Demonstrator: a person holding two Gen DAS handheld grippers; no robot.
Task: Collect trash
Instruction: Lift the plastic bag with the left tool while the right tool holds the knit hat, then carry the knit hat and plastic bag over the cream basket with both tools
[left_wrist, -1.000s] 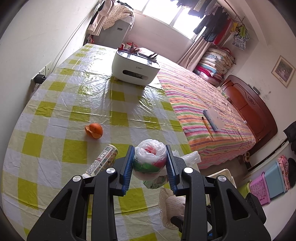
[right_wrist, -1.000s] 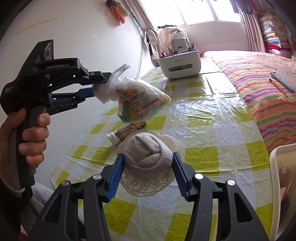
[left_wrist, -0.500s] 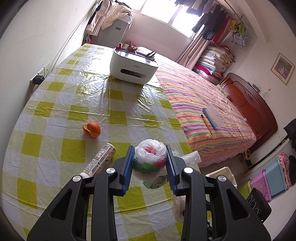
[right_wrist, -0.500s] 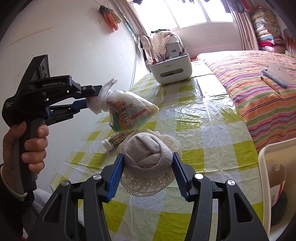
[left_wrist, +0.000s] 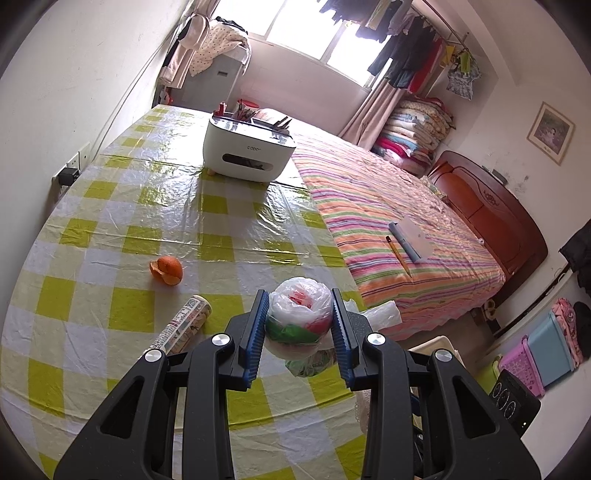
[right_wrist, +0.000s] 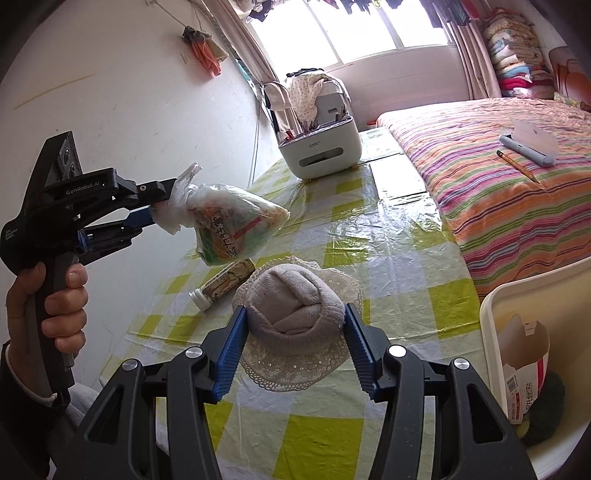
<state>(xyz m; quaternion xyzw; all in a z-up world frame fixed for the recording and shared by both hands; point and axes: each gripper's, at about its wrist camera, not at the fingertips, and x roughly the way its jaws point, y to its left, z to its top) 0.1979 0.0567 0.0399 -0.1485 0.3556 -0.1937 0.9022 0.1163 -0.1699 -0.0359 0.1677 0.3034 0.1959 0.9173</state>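
Observation:
My left gripper (left_wrist: 298, 325) is shut on the knotted top of a clear plastic trash bag (left_wrist: 300, 314) and holds it above the checked table; in the right wrist view the bag (right_wrist: 236, 225) hangs from that gripper (right_wrist: 162, 206). My right gripper (right_wrist: 295, 339) is shut on a rolled grey sock with a lace edge (right_wrist: 293, 314), held above the table's near edge. A white bin (right_wrist: 491, 314) at the lower right holds a torn carton (right_wrist: 524, 373). A small bottle (left_wrist: 184, 325) lies on the table; it also shows in the right wrist view (right_wrist: 221, 284).
An orange peel (left_wrist: 167, 270) lies on the checked tablecloth (left_wrist: 110, 229). A white organiser box (left_wrist: 247, 153) stands at the table's far end. A striped bed (left_wrist: 399, 221) with a notebook and a pencil adjoins the table on the right. A wall runs along the left.
Both grippers have pulled back and up from the table with their loads; the bin has come further into the right wrist view.

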